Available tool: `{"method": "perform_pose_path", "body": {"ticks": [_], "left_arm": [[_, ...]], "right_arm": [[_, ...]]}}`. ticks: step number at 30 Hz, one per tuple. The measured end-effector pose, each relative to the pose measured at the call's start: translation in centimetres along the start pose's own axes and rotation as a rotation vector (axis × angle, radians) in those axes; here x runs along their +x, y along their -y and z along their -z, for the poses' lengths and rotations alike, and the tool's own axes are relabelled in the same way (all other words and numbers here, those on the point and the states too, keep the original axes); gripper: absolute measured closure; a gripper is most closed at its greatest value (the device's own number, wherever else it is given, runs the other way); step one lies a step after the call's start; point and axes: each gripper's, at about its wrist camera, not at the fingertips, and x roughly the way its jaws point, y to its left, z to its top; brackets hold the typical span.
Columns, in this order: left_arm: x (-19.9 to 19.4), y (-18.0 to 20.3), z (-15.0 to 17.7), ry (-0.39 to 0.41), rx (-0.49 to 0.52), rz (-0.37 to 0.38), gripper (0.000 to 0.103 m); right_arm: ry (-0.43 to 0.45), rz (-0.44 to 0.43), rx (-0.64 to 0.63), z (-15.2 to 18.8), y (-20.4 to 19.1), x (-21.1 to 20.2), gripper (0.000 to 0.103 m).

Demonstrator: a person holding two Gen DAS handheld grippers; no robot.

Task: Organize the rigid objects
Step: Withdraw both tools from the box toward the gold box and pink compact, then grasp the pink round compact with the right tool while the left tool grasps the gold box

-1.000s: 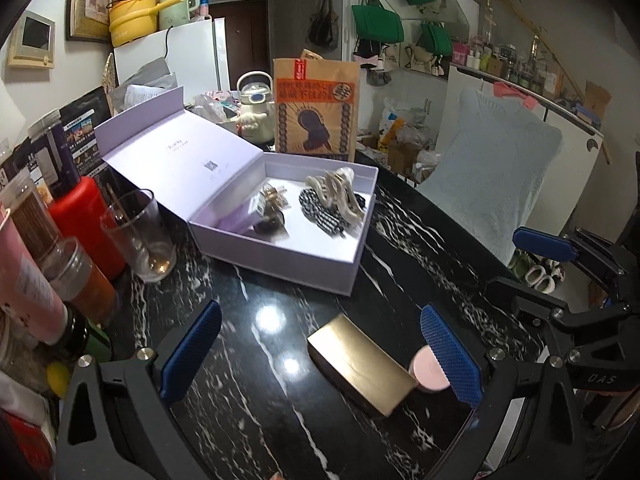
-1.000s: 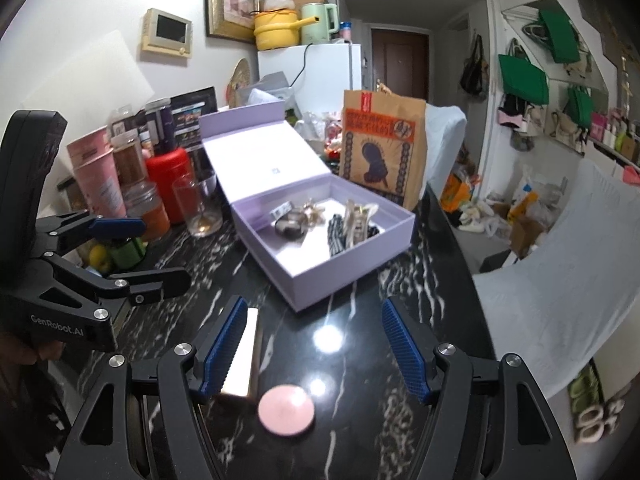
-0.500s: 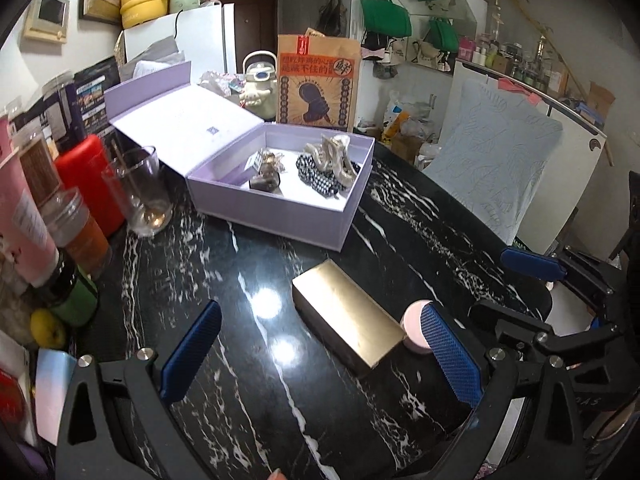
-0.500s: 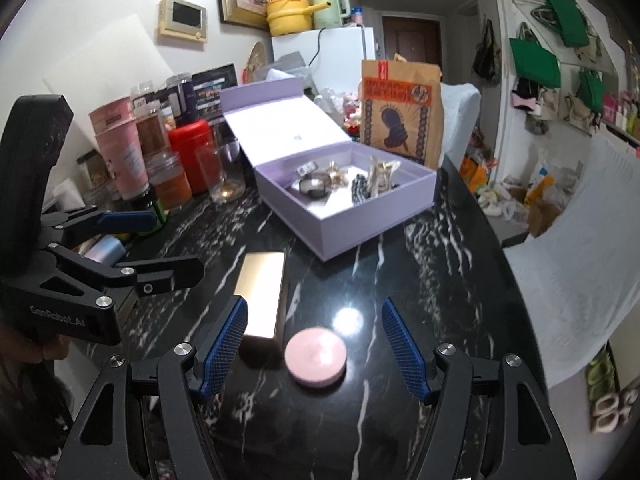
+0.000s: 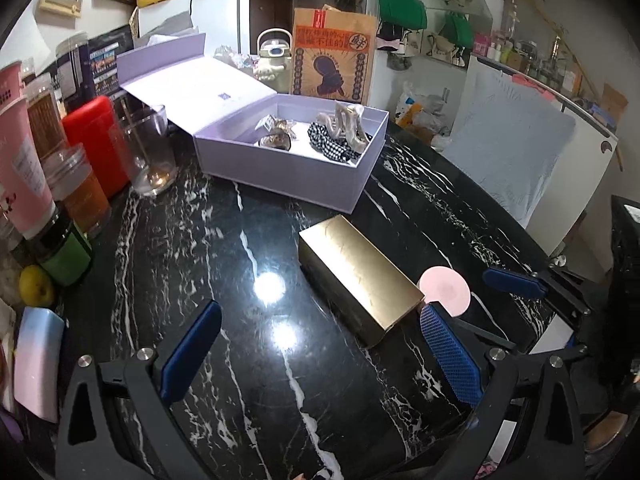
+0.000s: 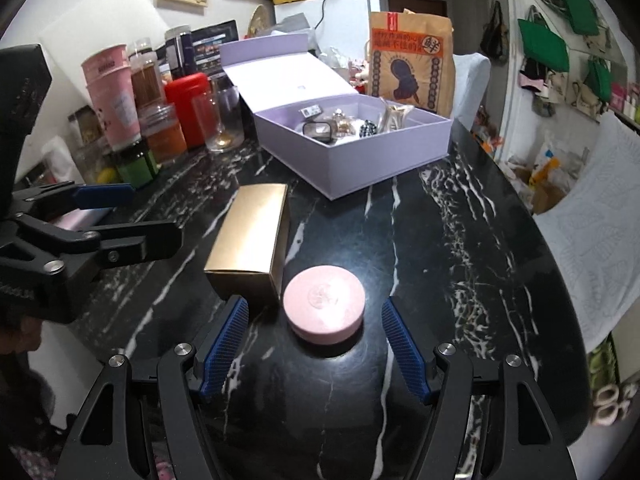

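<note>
Pink round case point(image 6: 324, 309) lies untouched before the wide-open right hand-held gripper point(image 6: 314, 350).

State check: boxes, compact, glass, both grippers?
Lilac box: lid open, trinkets inside.
Gold box: closed, lying flat.
Pink compact: closed, flat beside the gold box.
Glass: upright, almost empty.
Left gripper: open, empty.
Right gripper: open, empty, compact just ahead.

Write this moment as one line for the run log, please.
right gripper: open, fingers either side of pink round case, no contact | left gripper: open, empty | gold box: on table beside case
</note>
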Motion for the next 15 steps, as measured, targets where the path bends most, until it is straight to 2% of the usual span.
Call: {"method": "perform_pose_path", "body": {"ticks": [9, 15], "left_arm": [[1.0, -0.3, 0.8, -0.033, -0.062, 0.093, 0.001], [1.7, 0.5, 0.3, -0.024, -0.061, 0.122, 0.001]], "right_arm": [[-0.021, 0.020, 0.034, 0.0, 1.0, 2.3, 0.033], [-0.029, 0.006, 0.048, 0.3, 1.1, 2.9, 0.049]]}}
